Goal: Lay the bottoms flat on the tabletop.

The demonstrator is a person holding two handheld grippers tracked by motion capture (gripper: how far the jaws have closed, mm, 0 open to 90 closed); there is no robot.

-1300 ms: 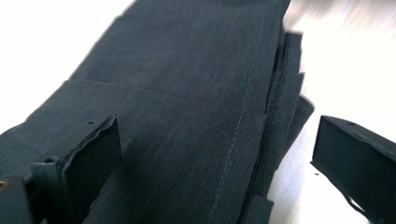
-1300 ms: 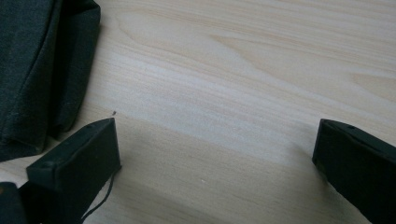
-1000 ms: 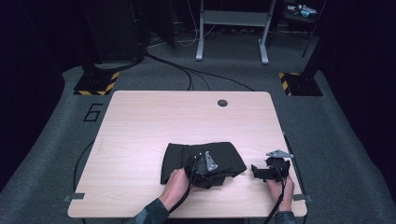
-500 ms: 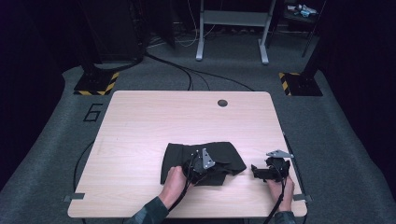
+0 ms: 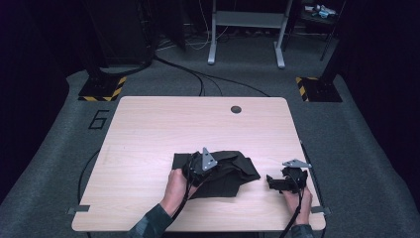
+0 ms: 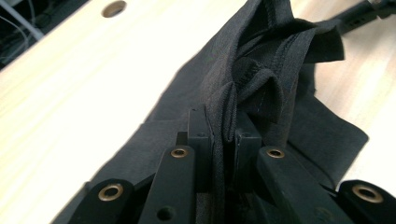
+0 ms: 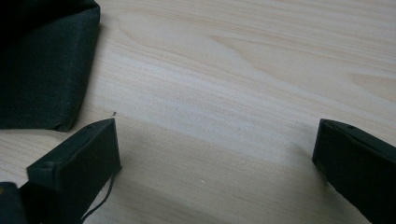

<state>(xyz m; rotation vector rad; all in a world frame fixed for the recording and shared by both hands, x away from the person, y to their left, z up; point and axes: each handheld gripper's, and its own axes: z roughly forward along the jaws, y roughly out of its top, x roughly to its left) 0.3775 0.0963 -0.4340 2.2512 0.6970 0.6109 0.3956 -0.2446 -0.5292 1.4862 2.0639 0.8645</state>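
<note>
The left gripper [image 6: 223, 133] has just squeezed shut, pinching a fold of the black cloth [image 6: 261, 84]. Beside the cloth, the right gripper [image 7: 215, 149] rests spread wide over bare table [image 7: 233, 70].

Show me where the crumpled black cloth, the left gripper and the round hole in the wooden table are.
crumpled black cloth [image 5: 233, 171]: high view, on its flat middle part.
left gripper [image 6: 223, 133]: left gripper view, between its fingertips, shut on the cloth.
round hole [image 5: 236, 109]: high view, at its centre.
</note>
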